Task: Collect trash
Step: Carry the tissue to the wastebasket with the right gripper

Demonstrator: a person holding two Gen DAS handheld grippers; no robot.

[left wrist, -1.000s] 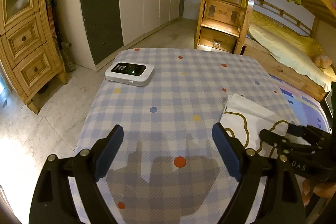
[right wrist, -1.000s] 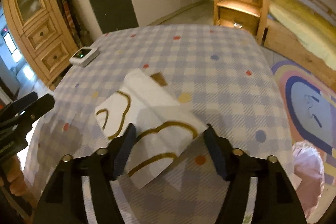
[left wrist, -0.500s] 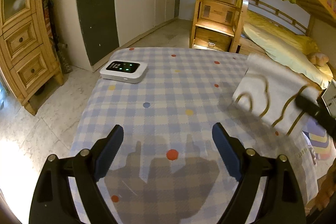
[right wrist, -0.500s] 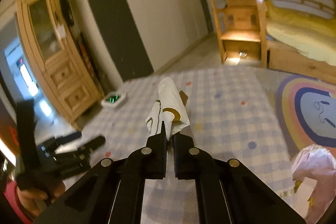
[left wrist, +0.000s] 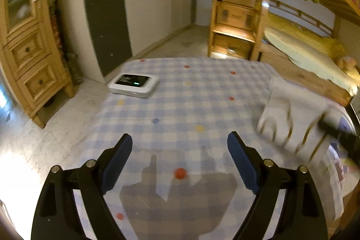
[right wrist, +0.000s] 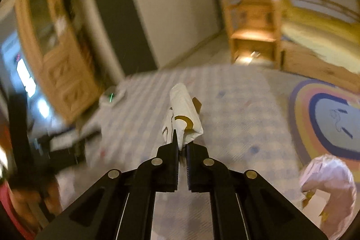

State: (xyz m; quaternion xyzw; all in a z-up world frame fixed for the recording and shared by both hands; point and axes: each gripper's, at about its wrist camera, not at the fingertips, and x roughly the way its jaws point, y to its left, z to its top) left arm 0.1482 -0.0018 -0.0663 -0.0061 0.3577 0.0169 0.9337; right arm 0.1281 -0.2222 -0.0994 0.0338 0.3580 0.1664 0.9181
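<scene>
Right tool [right wrist: 181, 145] clenched on paper wrapper [right wrist: 183, 114], wrapper sticking straight ahead; pink trash bag [right wrist: 329, 190] low right of it. Left tool [left wrist: 180, 163] released, farther off.

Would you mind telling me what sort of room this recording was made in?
Most likely a child's bedroom: a wooden bunk bed with drawer steps, a rainbow rug, and a checked tablecloth over the table.

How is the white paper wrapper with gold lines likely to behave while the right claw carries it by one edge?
The paper wrapper probably stays floppy: it folds and creases beyond the right claw shut on its edge. It looks light for its size, held up by a thin pinch. It may flap or swing in transit; the left wrist view shows it blurred above the checked tablecloth.
</scene>
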